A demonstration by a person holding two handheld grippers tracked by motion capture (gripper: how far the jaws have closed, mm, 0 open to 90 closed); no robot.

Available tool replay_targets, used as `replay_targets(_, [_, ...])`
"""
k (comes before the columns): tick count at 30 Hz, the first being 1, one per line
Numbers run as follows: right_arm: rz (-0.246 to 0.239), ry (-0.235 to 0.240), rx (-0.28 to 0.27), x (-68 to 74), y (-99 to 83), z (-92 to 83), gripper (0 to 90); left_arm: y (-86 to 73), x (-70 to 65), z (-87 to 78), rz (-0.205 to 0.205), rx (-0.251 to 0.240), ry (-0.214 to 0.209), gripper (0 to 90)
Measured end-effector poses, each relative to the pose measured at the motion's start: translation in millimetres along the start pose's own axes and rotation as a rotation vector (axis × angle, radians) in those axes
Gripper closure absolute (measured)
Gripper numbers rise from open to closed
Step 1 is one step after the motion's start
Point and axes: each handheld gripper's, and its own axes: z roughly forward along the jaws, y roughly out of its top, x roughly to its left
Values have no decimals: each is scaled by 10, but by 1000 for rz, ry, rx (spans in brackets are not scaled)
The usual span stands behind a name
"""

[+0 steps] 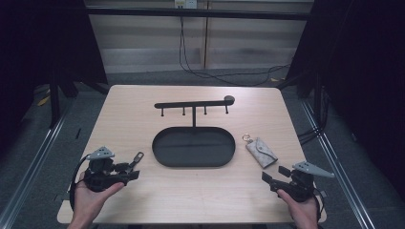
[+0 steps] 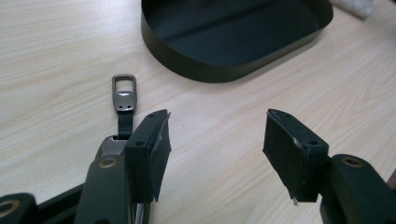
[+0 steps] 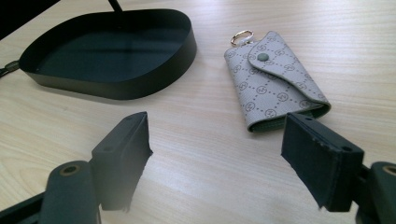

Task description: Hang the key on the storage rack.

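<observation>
Both tools are sitting open: left tool point(image 1: 135, 172) beside the key strap point(image 2: 123, 95), right tool point(image 1: 265, 177) near the grey key pouch point(image 1: 261, 151). Nothing is hanging on the far rack point(image 1: 193, 103) yet.

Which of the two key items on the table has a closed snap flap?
The grey patterned key pouch, right of the black tray; a snap button holds its flap shut. The dark key fob has only a strap and metal loop.

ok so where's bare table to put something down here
Bare wood runs along the near edge between the left gripper and right gripper, in front of the black tray. The far corners beside the hook stand are free too. Tighter spots: around the key fob and key pouch.
</observation>
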Motion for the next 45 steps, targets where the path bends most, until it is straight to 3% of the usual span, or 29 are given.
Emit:
replay_targets(1, [0,4,4,4,4,6,234,46,-5,23,-4,30,25,395])
replay_targets(6, [-3,10,7,7,3,10,233,139,7,44,11,60,21,394])
replay_targets(12, [4,3,27,-8,-2,31,234,261,73,106,-6,93,13,405])
replay_targets(16, [-1,8,27,-4,-4,29,234,318,141,158,-30,109,13,309])
replay_targets(18, [1,9,30,-3,-5,28,234,341,163,183,-30,122,9,320])
replay_targets(20, [0,7,33,-4,-4,31,234,384,175,197,-12,148,40,339])
replay_targets(23, [1,9,38,-4,-4,41,234,464,189,212,0,185,54,421])
replay_targets(29, [0,10,43,-1,-4,47,234,576,186,290,23,248,90,496])
replay_targets(40, [-3,13,58,-2,-6,66,234,606,365,467,0,363,103,542])
replay_targets(45, [-2,13,62,1,-8,72,234,611,421,531,-12,371,100,559])
